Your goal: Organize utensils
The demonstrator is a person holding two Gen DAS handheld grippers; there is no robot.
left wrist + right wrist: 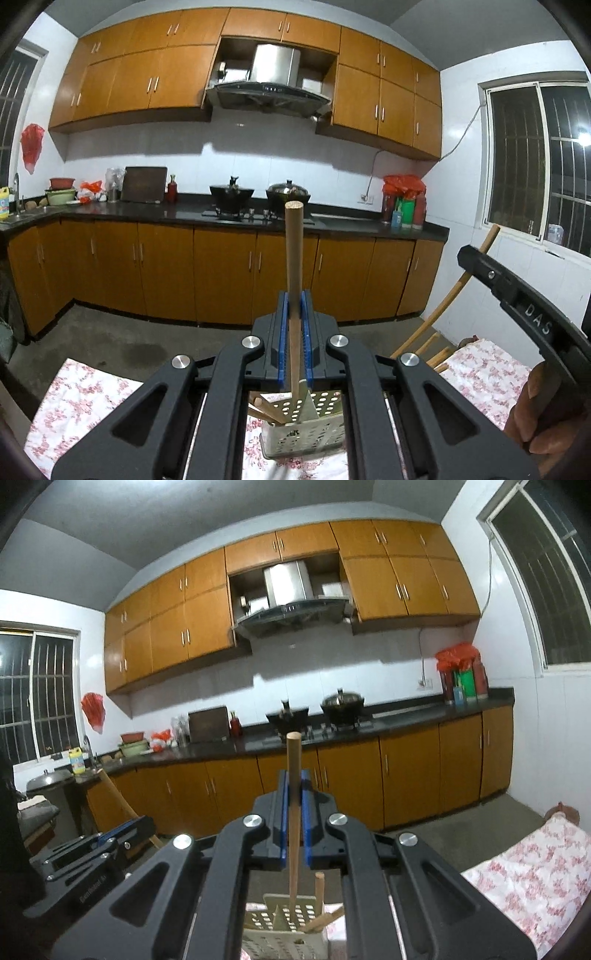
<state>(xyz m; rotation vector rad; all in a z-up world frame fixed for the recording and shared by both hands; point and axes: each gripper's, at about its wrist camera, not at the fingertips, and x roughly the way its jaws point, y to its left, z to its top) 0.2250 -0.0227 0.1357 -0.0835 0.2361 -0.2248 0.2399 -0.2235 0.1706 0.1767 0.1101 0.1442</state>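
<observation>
1. Two wooden sticks are pinched, one in my left hand-held gripper, one in my right hand-held gripper.
2. Both sticks stand above the perforated holder.

Left gripper: blue-padded fingers drawn narrow, clamped on a thin upright stick that rises past the tips. Right gripper: same pose, pads pinching a like stick. Bare hand wraps the right gripper's handle, low right of the left claw.
</observation>
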